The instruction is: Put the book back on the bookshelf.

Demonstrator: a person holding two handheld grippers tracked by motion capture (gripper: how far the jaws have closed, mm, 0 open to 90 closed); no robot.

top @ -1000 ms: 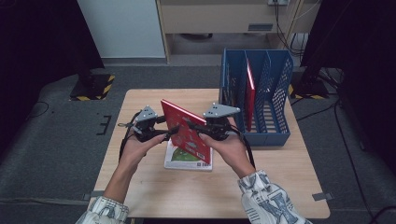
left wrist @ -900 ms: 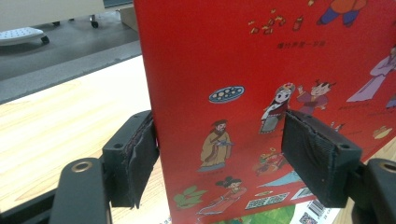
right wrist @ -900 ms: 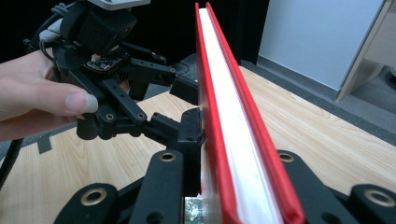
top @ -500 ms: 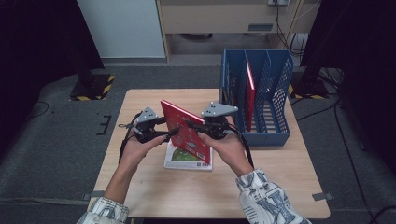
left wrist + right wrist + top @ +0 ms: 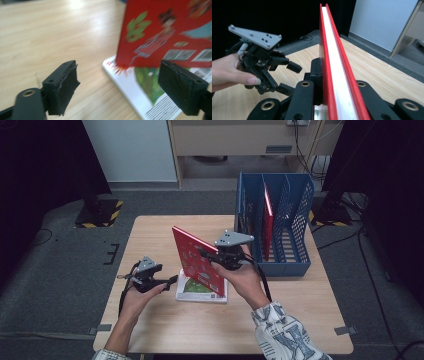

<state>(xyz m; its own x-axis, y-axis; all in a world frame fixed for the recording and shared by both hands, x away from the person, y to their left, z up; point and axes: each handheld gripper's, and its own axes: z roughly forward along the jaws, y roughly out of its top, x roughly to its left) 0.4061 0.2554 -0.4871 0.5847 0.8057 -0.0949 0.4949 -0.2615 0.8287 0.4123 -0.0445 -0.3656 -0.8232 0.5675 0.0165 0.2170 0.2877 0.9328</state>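
Observation:
A red book (image 5: 196, 262) stands tilted on edge above the table, and my right gripper (image 5: 209, 256) is shut on its right edge. Along that gripper's jaws the red book (image 5: 331, 62) runs edge-on, its white pages showing. My left gripper (image 5: 169, 280) sits low at the left, apart from the book. Its jaws have just been opening and nothing lies between them (image 5: 118, 87). Beyond them hang the red cover (image 5: 165, 32) and a white and green book (image 5: 140, 87) lying flat. That flat book (image 5: 201, 291) rests under the red one.
A blue file rack (image 5: 299, 227) stands at the table's right rear with another red book (image 5: 268, 220) upright in one slot. The wooden table (image 5: 165, 330) has bare room at the front and left.
My left gripper has let go of the red book's left side and dropped down and to the left, near the tabletop. The right gripper and the book have stayed put.

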